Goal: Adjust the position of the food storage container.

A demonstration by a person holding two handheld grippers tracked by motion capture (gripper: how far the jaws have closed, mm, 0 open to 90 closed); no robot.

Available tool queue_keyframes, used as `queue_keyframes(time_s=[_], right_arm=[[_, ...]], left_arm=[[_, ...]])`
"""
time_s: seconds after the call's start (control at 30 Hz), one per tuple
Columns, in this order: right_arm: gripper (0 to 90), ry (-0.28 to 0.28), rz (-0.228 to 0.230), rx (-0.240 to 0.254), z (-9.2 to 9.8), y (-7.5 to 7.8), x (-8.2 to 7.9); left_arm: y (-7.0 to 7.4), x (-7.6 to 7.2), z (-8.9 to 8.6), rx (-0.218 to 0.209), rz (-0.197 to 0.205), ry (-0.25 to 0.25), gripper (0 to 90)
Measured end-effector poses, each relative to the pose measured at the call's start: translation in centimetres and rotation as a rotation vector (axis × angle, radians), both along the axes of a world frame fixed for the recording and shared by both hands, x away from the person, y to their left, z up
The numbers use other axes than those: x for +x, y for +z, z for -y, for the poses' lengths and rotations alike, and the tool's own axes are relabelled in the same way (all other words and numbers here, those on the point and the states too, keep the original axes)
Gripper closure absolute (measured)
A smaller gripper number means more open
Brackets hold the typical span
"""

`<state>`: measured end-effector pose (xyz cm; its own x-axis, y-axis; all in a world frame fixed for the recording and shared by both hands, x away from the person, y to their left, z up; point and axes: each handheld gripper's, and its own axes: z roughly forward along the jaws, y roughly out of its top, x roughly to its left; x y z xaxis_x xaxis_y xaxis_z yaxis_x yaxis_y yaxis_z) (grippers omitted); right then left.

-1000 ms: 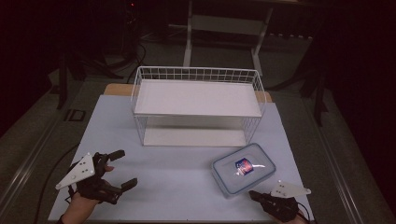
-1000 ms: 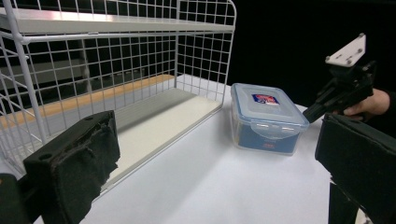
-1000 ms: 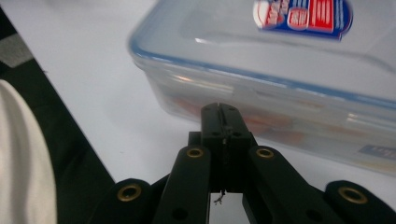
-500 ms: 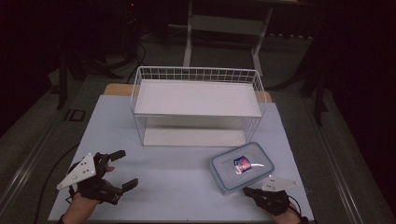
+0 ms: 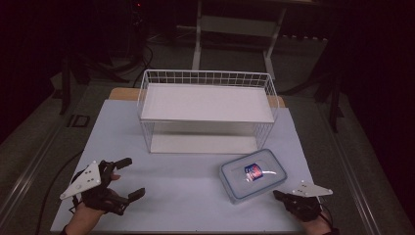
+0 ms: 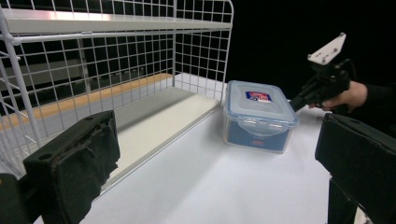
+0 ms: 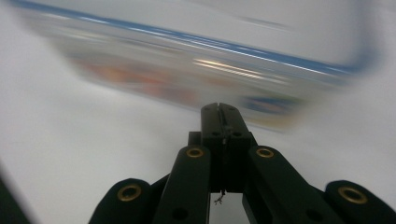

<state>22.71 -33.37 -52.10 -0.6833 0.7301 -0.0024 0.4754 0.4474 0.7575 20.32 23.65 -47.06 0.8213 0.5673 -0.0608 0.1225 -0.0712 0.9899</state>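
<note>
High view, wire rack [image 5: 208, 105] behind lidded box [image 5: 253, 175], right gripper [image 5: 280, 196] clenched empty, shifted closer to box, left gripper [image 5: 131, 177] released.

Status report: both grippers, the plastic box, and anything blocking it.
Left gripper open, empty. Right gripper shut, empty, close beside the lidded box; contact unclear. Wire shelf rack stands behind, nothing between.

Clear lidded box [image 5: 253, 181] (blue rim, latches shut), flat on table before wire rack.
</note>
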Motion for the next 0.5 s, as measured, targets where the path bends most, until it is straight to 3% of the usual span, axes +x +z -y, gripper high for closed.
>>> queue_keyframes(time_s=[0.03,0.1,0.2,0.3,0.4,0.5], right_arm=[[90.0,0.000,0.000,0.000,0.0,0.0,0.0],[90.0,-0.076,0.014,-0.014,1.9,-0.1,1.0],[89.9,-0.131,0.028,-0.038,2.9,-0.4,1.9],[90.0,-0.179,0.039,-0.024,3.4,-0.7,3.0],[90.0,-0.196,0.047,0.000,3.5,-0.8,3.9],[90.0,-0.171,0.045,0.009,3.0,-1.0,4.3]], left_arm=[[0.0,0.0,0.0,0.000,0.000,0.000,0.0],[0.0,0.0,0.0,0.002,0.001,0.000,0.0],[-0.1,0.0,0.1,0.000,-0.004,-0.001,0.0],[-0.1,0.0,0.1,0.001,-0.005,0.000,0.0],[-0.1,0.1,0.0,0.004,-0.005,0.000,0.0],[-0.1,0.1,0.0,0.002,-0.007,-0.001,0.0]])
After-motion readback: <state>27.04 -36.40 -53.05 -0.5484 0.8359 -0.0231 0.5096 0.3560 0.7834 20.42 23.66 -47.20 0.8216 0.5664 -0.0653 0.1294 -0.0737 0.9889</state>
